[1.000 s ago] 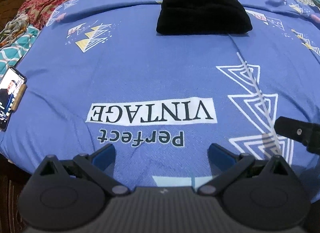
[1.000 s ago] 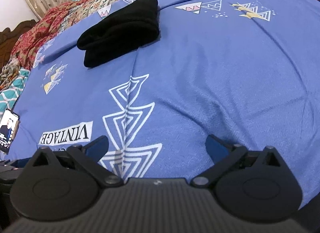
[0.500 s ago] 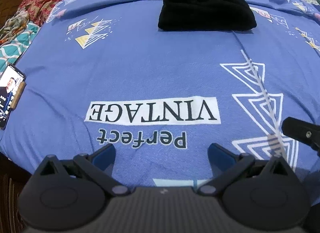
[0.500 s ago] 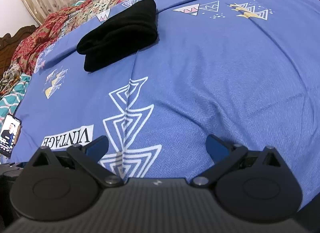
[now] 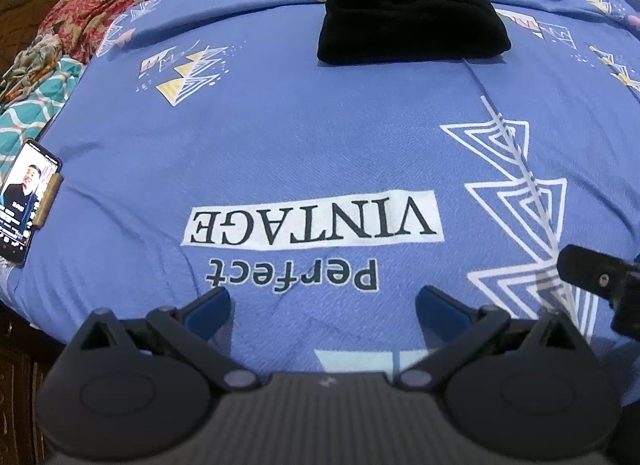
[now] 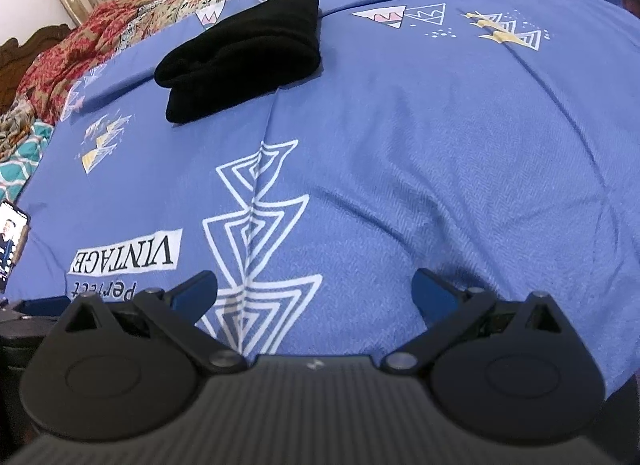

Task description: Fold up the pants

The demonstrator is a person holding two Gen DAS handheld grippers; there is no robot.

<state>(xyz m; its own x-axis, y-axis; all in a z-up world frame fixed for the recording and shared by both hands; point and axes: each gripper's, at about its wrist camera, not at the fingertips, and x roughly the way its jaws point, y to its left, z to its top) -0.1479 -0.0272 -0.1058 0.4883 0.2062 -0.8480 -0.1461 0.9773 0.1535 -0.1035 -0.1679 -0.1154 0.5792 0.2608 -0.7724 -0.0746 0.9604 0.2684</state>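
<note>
left gripper, nearest the lens, hovers over the near edge of the bed, fingers spread wide and holding nothing. right gripper hangs just beside it, likewise wide and empty. beyond them lies the blue bedsheet, printed "perfect vintage"; a phone rests at its left edge. farther off, well apart from both grippers, the black pants sit in a compact bundle, apparently already folded, though the layers are hard to read. the folding step seems complete; any next move calls only for a reach across the bed to tidy it.
</note>
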